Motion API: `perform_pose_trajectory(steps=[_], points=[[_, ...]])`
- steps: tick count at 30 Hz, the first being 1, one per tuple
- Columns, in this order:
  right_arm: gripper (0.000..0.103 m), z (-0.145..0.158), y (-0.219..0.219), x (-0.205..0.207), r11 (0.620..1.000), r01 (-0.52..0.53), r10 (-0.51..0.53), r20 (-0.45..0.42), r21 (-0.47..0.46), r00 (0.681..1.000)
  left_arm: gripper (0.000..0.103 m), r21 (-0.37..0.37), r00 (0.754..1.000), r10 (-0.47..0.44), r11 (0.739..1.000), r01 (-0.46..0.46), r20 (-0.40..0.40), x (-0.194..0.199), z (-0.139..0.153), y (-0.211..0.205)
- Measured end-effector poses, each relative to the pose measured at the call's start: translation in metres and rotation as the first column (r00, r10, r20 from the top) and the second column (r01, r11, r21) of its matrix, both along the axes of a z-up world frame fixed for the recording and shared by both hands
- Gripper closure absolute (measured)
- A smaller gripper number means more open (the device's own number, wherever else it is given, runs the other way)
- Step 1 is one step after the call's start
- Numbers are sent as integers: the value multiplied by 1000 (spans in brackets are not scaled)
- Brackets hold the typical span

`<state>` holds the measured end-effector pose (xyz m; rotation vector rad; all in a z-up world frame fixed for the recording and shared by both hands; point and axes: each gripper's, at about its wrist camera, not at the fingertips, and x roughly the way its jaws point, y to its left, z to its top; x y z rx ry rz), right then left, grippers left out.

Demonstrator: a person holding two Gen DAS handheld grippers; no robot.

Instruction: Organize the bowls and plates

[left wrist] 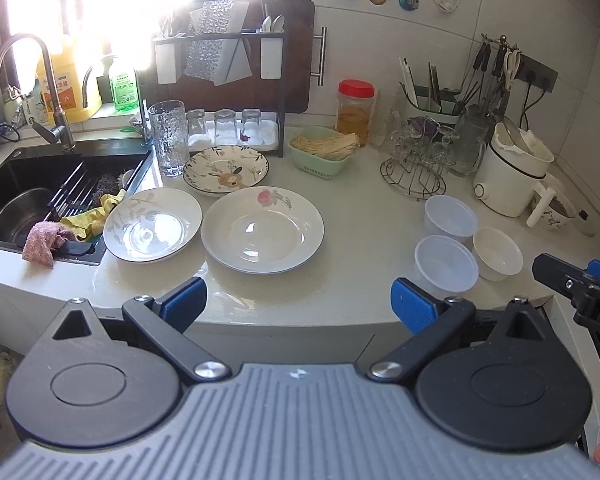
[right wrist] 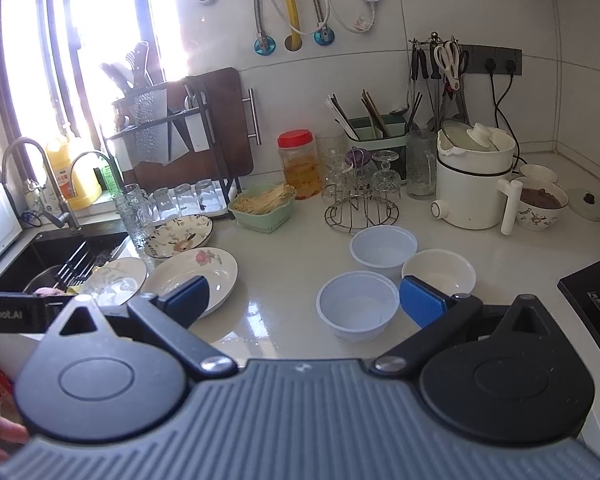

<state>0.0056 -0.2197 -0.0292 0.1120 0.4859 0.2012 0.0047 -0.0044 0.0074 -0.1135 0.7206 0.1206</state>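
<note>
Now both claws spread empty, left claw, right claw, above counter

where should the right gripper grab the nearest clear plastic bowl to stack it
Take the nearest clear plastic bowl by its rim, one finger inside and one outside its near wall, coming from above. It stands upright and empty, apart from the white ceramic bowl, and looks too wide to span. The right gripper is open, just short of it.

Three floral plates upright beside the sink, three empty bowls clustered well apart rightward
</note>
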Motion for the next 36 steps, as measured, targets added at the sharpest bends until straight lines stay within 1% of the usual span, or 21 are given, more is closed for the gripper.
perform_pose_trajectory(steps=[4, 9, 12, 17, 36], points=[[0, 0, -3, 0, 1000, 1, -1, 6, 2, 1000, 3, -5, 1000, 13, 1000, -13, -2, 1, 1, 1], [0, 3, -1, 0, 1000, -1, 1, 0, 0, 1000, 3, -1, 1000, 7, 1000, -7, -14, 1, 1, -1], [0, 2, -3, 2, 1000, -2, 2, -2, 0, 1000, 3, -10, 1000, 5, 1000, -6, -16, 1, 1, -1], [0, -1, -1, -2, 1000, 3, -3, 0, -2, 1000, 3, -2, 1000, 0, 1000, 0, -20, 0, 1, -2], [0, -6, 0, 0, 1000, -13, 13, -18, -1, 1000, 3, -23, 999, -11, 1000, 11, -37, 0, 1, 0]])
